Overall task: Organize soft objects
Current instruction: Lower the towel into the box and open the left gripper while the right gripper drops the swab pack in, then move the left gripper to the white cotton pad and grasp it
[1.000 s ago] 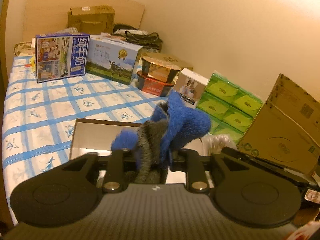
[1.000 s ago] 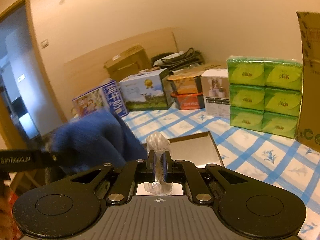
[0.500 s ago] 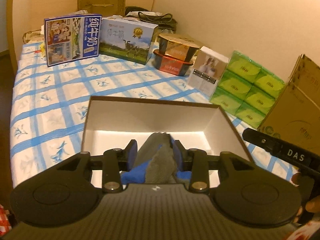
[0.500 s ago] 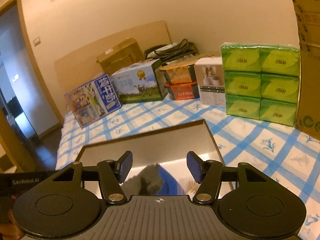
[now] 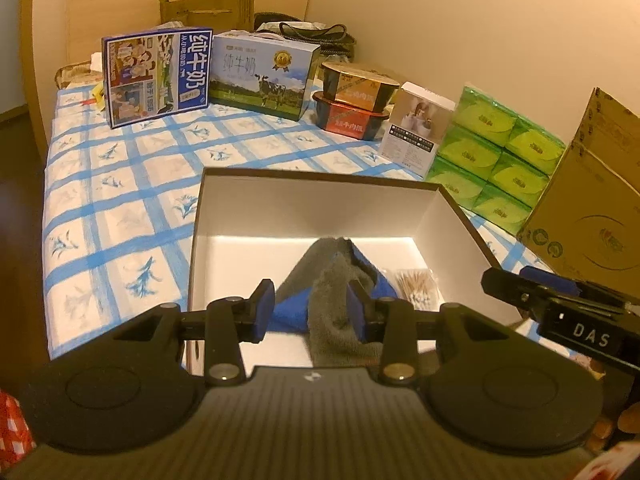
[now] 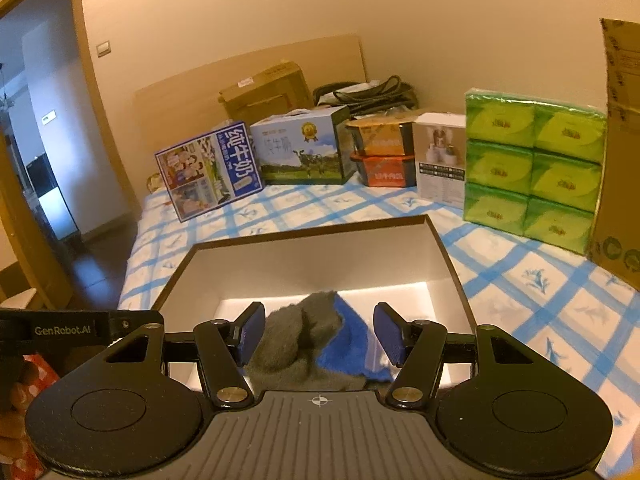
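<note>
Blue-checked bed (image 5: 120,208) against a cream wall; open white box (image 5: 312,208) on it holds the blue-grey towel (image 5: 340,276) and cotton swabs (image 5: 414,282), both tongs, left (image 5: 311,312) and right (image 6: 319,334), released above

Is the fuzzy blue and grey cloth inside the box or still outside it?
Inside. The cloth lies on the white floor of the open box, beside a packet of cotton swabs.
</note>
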